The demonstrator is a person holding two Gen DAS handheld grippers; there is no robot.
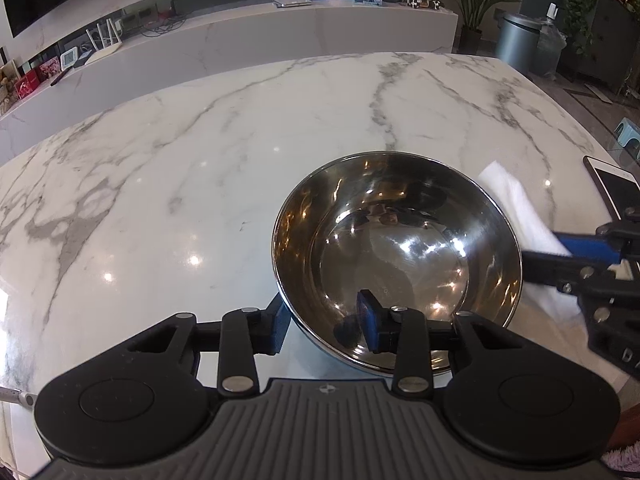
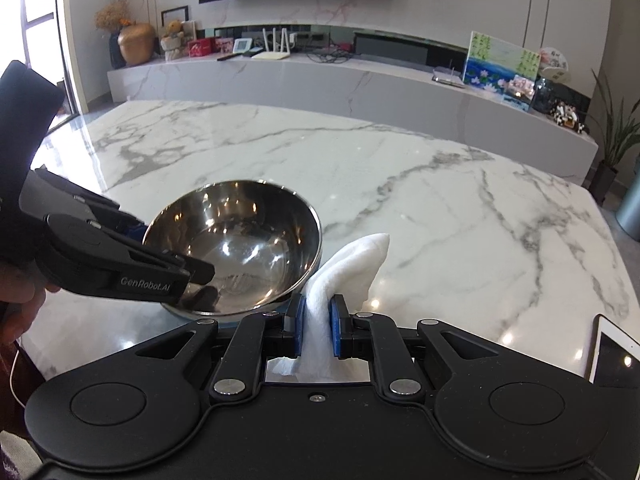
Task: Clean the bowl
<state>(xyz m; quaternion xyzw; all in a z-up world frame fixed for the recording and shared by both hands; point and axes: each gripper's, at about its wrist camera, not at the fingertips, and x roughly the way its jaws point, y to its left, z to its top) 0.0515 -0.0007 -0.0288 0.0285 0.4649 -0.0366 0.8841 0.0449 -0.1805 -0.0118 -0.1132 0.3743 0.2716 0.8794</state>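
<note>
On the marble table, the left gripper pinches the slick, stiff steel bowl by its rim, the right gripper clamping a soft white cloth.

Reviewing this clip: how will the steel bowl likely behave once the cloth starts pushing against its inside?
The steel bowl is polished and round-bottomed, so it would probably rock or skate on the glossy marble table. It looks thin-walled, likely light. The left gripper straddling its rim should steady it against the cloth.

Shiny steel bowl tilted on marble table, empty; white cloth just beside rim, standing crumpled.
</note>
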